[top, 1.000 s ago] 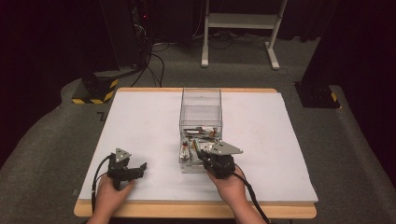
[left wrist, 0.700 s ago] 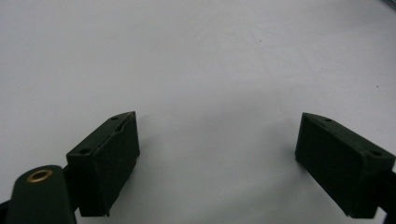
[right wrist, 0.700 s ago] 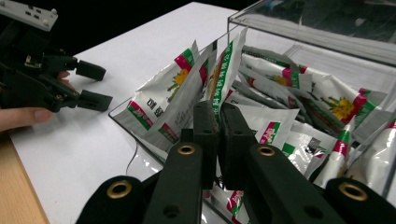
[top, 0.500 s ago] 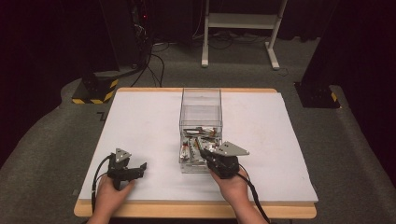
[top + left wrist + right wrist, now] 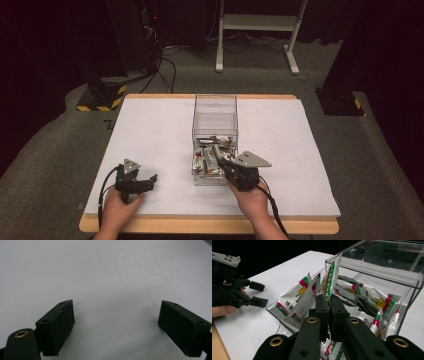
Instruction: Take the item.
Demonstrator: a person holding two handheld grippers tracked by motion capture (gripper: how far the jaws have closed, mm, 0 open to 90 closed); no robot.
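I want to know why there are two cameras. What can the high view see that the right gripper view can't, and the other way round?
High view alone: the whole white table, the grey floor, a white stand behind, and both forearms coming in from below.

Right gripper view alone: the print on the packets, green and red with a yellow flower, and the right gripper with its jaws closed on a packet's edge.

Both: the clear box of packets, and the left gripper, jaws open, resting on the table.

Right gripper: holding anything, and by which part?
The right gripper is shut on a sachet at its lower edge, over the clear box. The left gripper is open, nothing held.
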